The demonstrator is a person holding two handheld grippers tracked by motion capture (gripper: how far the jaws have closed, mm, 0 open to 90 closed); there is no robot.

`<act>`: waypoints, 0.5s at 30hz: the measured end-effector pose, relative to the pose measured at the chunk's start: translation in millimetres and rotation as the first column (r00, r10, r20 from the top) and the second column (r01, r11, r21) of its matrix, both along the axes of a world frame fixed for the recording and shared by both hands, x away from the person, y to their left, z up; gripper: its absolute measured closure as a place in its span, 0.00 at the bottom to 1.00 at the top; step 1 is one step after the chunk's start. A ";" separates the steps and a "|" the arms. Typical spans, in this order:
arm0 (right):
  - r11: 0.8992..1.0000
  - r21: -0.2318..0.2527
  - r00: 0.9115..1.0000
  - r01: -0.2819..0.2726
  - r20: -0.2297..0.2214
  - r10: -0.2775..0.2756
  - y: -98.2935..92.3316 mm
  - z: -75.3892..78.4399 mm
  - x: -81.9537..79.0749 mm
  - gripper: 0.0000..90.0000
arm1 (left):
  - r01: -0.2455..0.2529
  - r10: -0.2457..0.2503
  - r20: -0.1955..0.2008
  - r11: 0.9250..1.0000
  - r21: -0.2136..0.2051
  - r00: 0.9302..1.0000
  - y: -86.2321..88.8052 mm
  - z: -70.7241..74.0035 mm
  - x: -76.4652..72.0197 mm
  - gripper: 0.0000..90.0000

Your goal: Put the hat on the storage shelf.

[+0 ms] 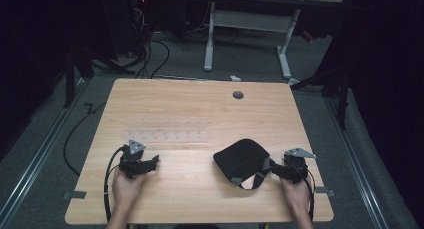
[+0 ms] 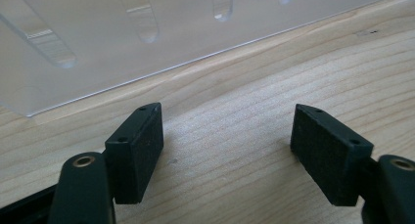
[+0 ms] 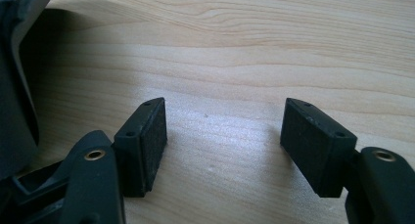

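A: Status on the left tongs (image 1: 152, 162)?

B: Low over the desk (image 1: 200, 199), at 8 o'clock on it. Jaws spread wide, nothing between them. In the left gripper view there is bare wood between the pads (image 2: 147, 145).

A: What's ahead of them?

B: The clear rack (image 1: 167, 130), a flat acrylic plate with rows of slots. It lies flat, just left of desk centre. The left tongs sit just beside its near edge, apart from it. In the left gripper view that edge runs across at 11 to 1 o'clock, slots visible through the plastic.

A: Right tongs (image 1: 273, 168)?

B: At 4 o'clock on the desk, jaws wide apart too, empty. The right gripper view shows only wood grain between the pads (image 3: 154, 136).

A: And the black pouch (image 1: 242, 159)?

B: On the desk, just right of centre, toward the near edge, well apart from the rack. Dark fabric, lying flat, with a grey strap (image 1: 250, 181) looping off its near side. The right tongs point at it from 3 o'clock, tips right at its edge; I can't tell if they touch. In the right gripper view the pouch sits at 9 o'clock, outside the jaws.

A: Hands?

B: One on each gripper, coming in from 6 o'clock. Cables trail back off the near edge.
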State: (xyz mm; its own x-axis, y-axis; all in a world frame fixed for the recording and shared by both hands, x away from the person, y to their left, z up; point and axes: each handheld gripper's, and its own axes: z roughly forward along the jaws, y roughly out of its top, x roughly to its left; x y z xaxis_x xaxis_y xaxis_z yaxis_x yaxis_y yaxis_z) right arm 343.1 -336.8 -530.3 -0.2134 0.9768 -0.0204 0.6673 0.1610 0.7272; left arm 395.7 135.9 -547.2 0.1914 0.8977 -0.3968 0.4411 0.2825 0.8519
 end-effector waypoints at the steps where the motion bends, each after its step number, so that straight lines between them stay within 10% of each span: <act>1: 1.000 0.006 1.000 0.004 -0.002 -0.004 0.1 0.1 -0.6 0.39 | 0.000 0.000 0.000 1.000 0.000 1.000 -0.1 0.0 0.0 0.32; 15: 0.998 0.063 0.999 -0.006 0.051 0.003 -5.6 11.5 -13.6 0.44 | -0.005 0.005 0.001 1.000 0.003 1.000 -0.8 -0.1 -0.2 0.31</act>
